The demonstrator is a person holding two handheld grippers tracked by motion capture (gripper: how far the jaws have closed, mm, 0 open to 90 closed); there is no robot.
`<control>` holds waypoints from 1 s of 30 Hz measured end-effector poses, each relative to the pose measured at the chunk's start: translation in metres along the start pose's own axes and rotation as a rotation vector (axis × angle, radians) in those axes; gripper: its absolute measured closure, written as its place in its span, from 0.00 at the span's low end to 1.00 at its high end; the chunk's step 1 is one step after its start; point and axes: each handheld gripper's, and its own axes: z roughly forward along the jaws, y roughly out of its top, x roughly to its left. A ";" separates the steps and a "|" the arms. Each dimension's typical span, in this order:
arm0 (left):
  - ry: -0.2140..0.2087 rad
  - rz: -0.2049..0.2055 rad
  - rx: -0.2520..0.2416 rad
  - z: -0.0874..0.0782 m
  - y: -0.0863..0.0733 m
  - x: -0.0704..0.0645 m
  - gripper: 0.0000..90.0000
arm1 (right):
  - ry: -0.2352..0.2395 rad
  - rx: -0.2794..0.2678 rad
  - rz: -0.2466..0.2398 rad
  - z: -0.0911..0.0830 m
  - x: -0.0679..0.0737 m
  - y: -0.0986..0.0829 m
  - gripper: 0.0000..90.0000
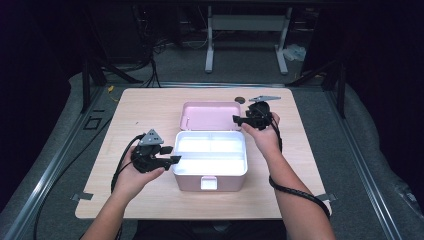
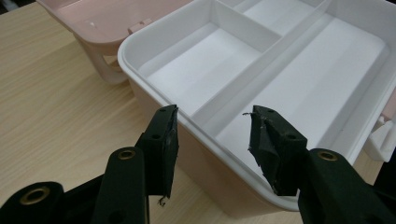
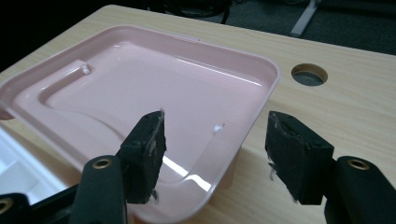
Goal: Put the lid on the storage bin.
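Note:
A pink box stands open in the middle of the table, with a white divided tray inside and its pink lid laid back behind it. My left gripper is open at the box's left rim; in the left gripper view its jaws straddle the white tray wall without closing on it. My right gripper is open at the lid's right edge. In the right gripper view the pink lid rim lies between the spread jaws. The tray compartments hold nothing.
The light wooden table has a round cable hole behind the lid, seen too as the hole in the right gripper view. A white latch sits on the box front. Dark floor and a table frame lie beyond.

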 end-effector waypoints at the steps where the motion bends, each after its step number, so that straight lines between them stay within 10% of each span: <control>1: 0.000 0.000 0.001 0.001 0.000 0.000 0.58 | 0.009 0.013 0.018 0.005 -0.003 0.002 0.42; 10: -0.001 0.000 0.011 0.005 -0.002 0.000 0.58 | 0.016 0.047 0.055 0.030 -0.010 0.002 0.42; 17: 0.011 0.012 0.014 0.006 -0.003 -0.003 0.58 | 0.078 0.028 0.197 0.046 -0.022 -0.003 0.42; 30: 0.034 0.044 0.009 0.007 -0.002 -0.005 0.60 | 0.108 0.069 0.180 0.048 -0.023 0.002 0.47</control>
